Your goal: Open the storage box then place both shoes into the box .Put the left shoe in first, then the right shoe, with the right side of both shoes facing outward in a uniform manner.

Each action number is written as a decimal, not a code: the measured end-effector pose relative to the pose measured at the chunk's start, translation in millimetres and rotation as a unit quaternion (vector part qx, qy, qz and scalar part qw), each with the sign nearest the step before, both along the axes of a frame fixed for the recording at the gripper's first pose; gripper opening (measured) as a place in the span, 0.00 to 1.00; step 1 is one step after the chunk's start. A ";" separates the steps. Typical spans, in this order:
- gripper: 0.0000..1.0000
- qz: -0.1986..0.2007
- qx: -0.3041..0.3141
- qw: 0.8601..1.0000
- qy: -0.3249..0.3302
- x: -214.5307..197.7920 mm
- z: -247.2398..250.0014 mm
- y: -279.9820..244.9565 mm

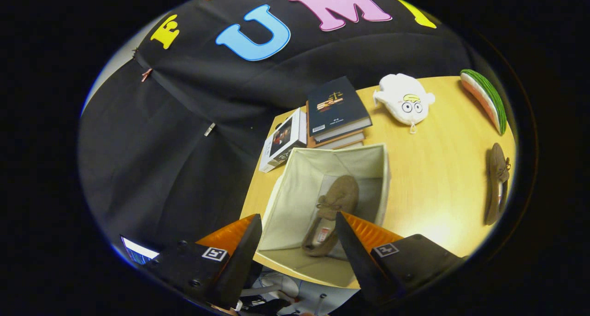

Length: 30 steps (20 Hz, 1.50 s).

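An open cream fabric storage box (302, 177) stands on the wooden table, just ahead of my fingers. One brown suede shoe (333, 211) lies inside it, its toe pointing away from me and its opening toward me. The second brown shoe (498, 182) lies on the table to the right of the box, well apart from it. My gripper (298, 223) hangs above the box's near side, open, with nothing between its fingers; the shoe in the box shows through the gap, lower down.
A stack of books (336, 110) and a white boxed item (283, 140) sit just beyond the box. A white plush toy (405, 99) and a watermelon-slice cushion (486, 97) lie at the far right of the wooden table (433, 177).
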<state>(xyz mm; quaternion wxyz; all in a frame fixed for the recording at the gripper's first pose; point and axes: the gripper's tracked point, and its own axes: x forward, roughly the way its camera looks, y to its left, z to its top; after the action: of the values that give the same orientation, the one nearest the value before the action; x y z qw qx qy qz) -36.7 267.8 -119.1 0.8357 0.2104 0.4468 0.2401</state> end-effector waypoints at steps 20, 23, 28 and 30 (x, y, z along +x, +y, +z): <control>0.99 -0.092 -0.185 0.978 -0.016 7.4 -81.6 -372.7; 0.99 -0.095 -0.208 0.973 -0.009 13.4 -107.6 -411.6; 0.99 -0.097 -0.231 0.968 0.020 18.1 -151.4 -443.4; 0.99 -0.091 -0.245 0.965 0.025 27.5 -171.0 -448.6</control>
<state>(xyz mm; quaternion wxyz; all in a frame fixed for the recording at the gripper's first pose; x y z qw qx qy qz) -9.3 -180.9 -290.1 0.8684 0.0453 0.4921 0.0412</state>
